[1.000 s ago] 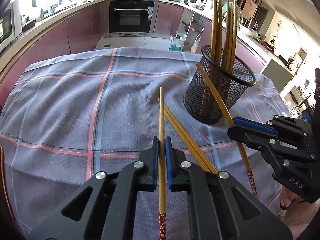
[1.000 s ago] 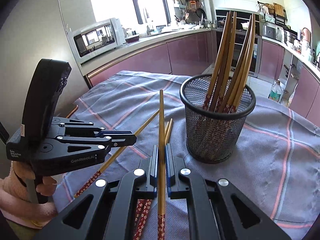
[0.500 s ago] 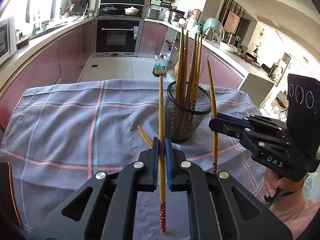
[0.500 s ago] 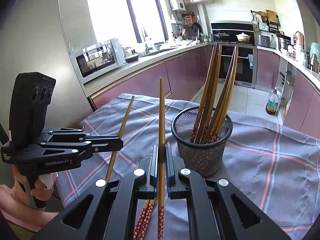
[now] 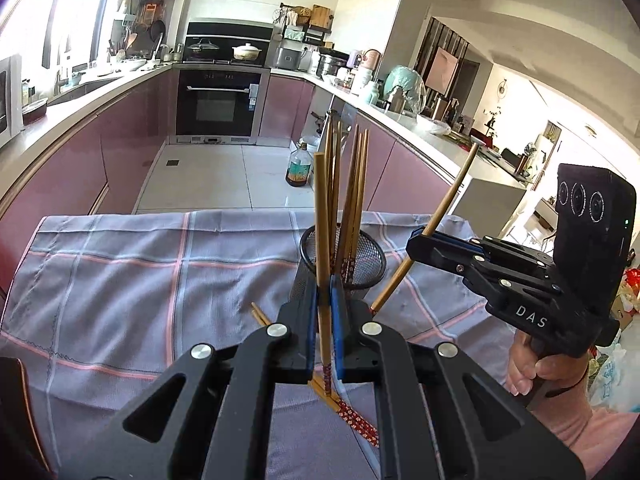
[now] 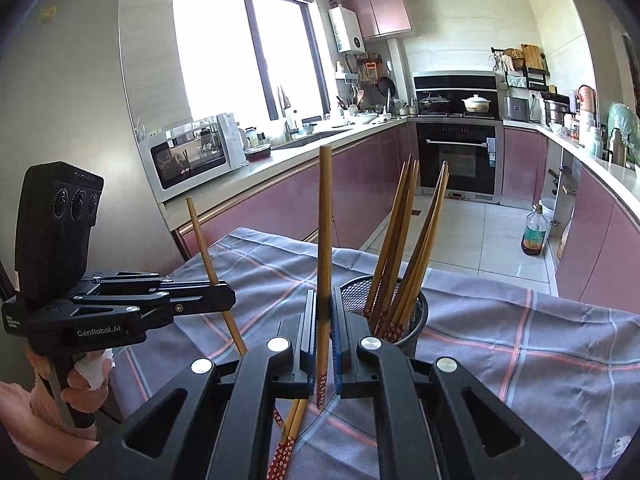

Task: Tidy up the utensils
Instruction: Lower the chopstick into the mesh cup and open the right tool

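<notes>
My left gripper (image 5: 324,320) is shut on a wooden chopstick (image 5: 321,216), held upright above the cloth, just in front of the black mesh holder (image 5: 366,268). My right gripper (image 6: 324,328) is shut on another chopstick (image 6: 325,220), also upright, near the holder (image 6: 416,324). The holder contains several chopsticks (image 6: 400,248). Each gripper shows in the other's view, the right gripper (image 5: 416,240) and the left gripper (image 6: 230,298), each holding its tilted chopstick. Two chopsticks (image 6: 290,432) lie on the cloth below the jaws; they also show in the left wrist view (image 5: 352,416).
The table is covered by a grey-blue cloth with pink stripes (image 5: 140,280). Beyond its far edge is the kitchen floor with an oil bottle (image 5: 299,168), an oven (image 5: 218,104), and pink counters. A microwave (image 6: 192,154) stands on the left counter.
Both grippers have lifted higher with their chopsticks, which now stand more upright. The holder looks smaller and lower in both views.
</notes>
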Available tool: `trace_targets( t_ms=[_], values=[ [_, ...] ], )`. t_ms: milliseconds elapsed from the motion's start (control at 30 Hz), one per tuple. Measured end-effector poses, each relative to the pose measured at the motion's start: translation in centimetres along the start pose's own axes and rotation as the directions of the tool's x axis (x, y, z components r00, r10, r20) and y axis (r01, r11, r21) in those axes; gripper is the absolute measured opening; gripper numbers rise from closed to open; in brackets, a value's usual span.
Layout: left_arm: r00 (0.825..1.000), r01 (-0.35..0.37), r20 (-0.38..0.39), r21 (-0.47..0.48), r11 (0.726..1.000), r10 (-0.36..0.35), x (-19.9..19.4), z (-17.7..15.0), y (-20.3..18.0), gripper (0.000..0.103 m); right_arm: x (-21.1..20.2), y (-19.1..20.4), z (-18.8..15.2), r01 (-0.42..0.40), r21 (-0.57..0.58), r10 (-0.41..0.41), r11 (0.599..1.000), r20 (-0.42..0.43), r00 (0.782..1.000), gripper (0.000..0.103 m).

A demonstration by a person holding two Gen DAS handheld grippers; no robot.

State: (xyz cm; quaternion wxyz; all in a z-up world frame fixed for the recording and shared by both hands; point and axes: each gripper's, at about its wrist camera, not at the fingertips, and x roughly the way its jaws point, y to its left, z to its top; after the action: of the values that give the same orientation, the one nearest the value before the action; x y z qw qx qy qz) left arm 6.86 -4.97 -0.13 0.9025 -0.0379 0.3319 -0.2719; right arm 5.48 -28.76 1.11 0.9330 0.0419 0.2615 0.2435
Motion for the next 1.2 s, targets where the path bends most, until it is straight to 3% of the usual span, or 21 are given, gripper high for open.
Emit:
trace_targets(
  t_ms=[733,967,1200],
  values=[
    [0.984,0.038,0.172,0.067,0.997,-0.049,-4.0,8.8,-3.5,0.007,-2.3,-1.9,5.2,0.041,-0.008,-0.04,0.999,0.144,0.989,0.005],
    [0.99,-0.003,0.139,0.079,0.997,-0.008,-1.6,10.3,-4.3,0.007,-0.9,-2.2,5.4,0.07,-0.009,-0.068,0.997,0.139,0.988,0.005],
    [0.999,-0.022,0.043,0.088,0.996,0.018,2.2,10.1,-4.5,0.007,1.7,-3.1,4.4,0.073,0.014,-0.073,0.997,0.071,0.995,0.005]
  ],
)
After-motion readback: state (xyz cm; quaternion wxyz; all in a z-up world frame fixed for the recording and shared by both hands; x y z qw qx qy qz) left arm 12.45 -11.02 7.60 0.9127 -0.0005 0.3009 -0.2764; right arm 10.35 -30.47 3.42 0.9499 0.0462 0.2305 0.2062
